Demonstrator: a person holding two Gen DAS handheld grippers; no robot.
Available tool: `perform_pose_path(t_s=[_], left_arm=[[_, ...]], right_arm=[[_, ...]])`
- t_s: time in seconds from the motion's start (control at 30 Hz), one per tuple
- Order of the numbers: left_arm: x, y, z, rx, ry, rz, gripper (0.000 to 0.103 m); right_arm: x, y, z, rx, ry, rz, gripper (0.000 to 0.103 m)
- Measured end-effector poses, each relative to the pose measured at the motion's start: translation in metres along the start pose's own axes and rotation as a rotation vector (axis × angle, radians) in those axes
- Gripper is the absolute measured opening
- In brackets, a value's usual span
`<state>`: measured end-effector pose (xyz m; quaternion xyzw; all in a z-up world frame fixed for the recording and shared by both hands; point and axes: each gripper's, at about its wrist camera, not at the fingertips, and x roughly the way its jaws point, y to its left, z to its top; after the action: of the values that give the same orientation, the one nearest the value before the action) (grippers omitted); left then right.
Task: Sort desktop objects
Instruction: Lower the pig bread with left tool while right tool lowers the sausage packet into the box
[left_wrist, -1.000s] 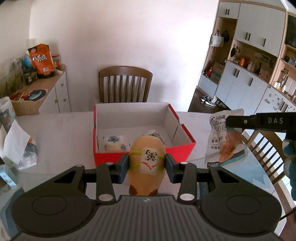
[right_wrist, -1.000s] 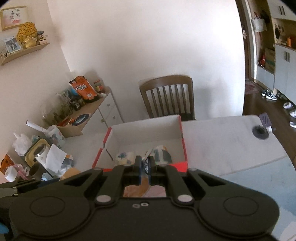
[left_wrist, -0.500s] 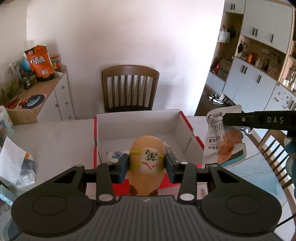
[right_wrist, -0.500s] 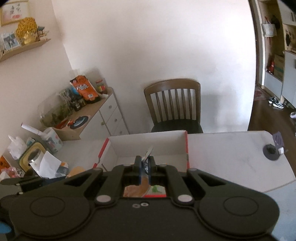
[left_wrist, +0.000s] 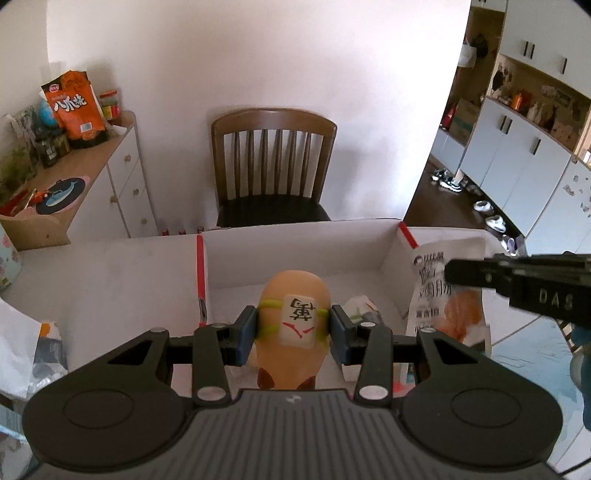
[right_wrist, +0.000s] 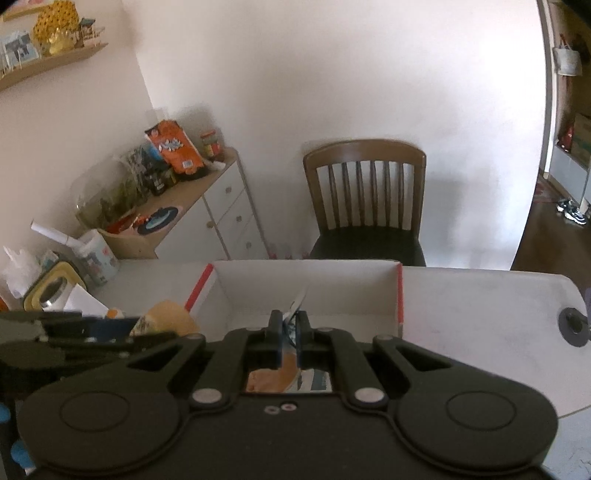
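Note:
My left gripper (left_wrist: 293, 325) is shut on an orange capybara toy (left_wrist: 295, 295) with a white mahjong tile strapped on by green bands. It hangs over the near part of the red and white box (left_wrist: 391, 254). My right gripper (right_wrist: 289, 332) is shut on a white snack packet (left_wrist: 450, 295) with an orange picture, held by its top edge over the box's right side. In the right wrist view the packet (right_wrist: 284, 380) hangs below the fingers and the toy (right_wrist: 166, 321) shows at the left. Small wrapped items (left_wrist: 360, 310) lie in the box.
A brown wooden chair (left_wrist: 273, 166) stands behind the white table (left_wrist: 110, 273). A sideboard (left_wrist: 74, 181) with snack bags is at the left. White paper and bags (left_wrist: 18, 350) lie on the table's left side. Cabinets (left_wrist: 517, 158) line the right wall.
Both grippers have moved forward and a little down, bringing the toy and the packet from in front of the box to over its inside. Both grips are unchanged.

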<state>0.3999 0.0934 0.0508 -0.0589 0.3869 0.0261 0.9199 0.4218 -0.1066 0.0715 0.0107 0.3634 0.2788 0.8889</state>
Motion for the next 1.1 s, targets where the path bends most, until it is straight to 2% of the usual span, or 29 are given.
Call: perform_pose_path(t_s=[0.53,0.77,1.1], left_arm=[[0.079,-0.003,0.018,0.088,0.103,0.026,0.041],[0.112,0.003,0.023,0.069,0.156,0.025,0.041],[0.144,-0.008,0.020,0.083,0.192,0.031,0.041]], right_arm=[[0.065,-0.012,-0.007,0.024,0.088,0.035,0.006],[0.091,-0.019,-0.016,0.036,0.125,0.030,0.006],[0.113,-0.019,-0.025,0.026,0.158,0.029,0.002]])
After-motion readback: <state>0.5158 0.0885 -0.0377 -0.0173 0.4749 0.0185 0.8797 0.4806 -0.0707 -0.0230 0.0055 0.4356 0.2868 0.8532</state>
